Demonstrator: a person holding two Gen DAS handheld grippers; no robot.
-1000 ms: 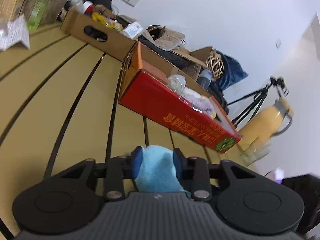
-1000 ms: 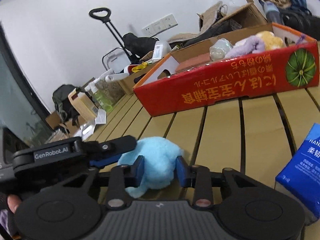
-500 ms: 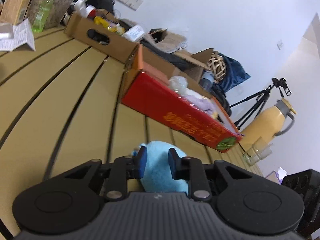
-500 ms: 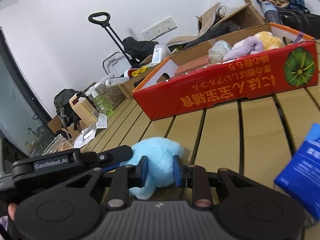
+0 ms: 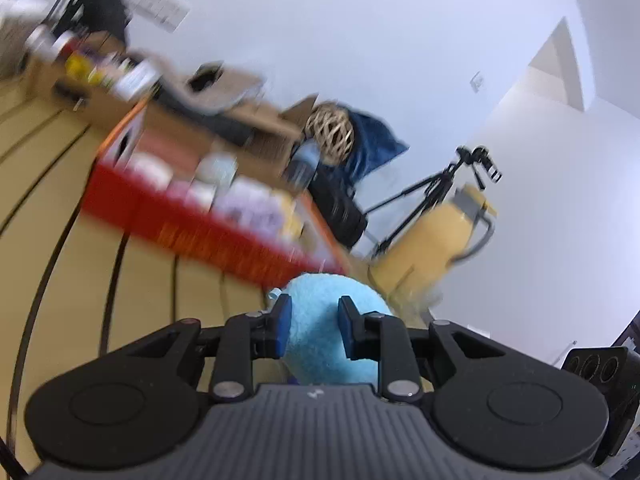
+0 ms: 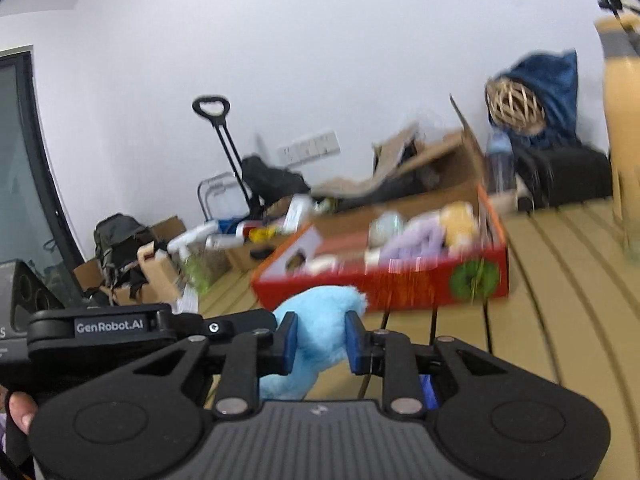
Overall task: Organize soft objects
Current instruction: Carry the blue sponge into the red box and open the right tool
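Between both grippers' fingers (image 5: 280,330), blue plush (image 5: 324,328) spans crosswise.

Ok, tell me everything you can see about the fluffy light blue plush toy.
The fluffy light blue plush toy is a soft, rounded, fuzzy lump; no face is visible. Both the left gripper and the right gripper pinch it between blue pads, denting it. It looks lifted above the slatted wooden table, near the red cardboard box.
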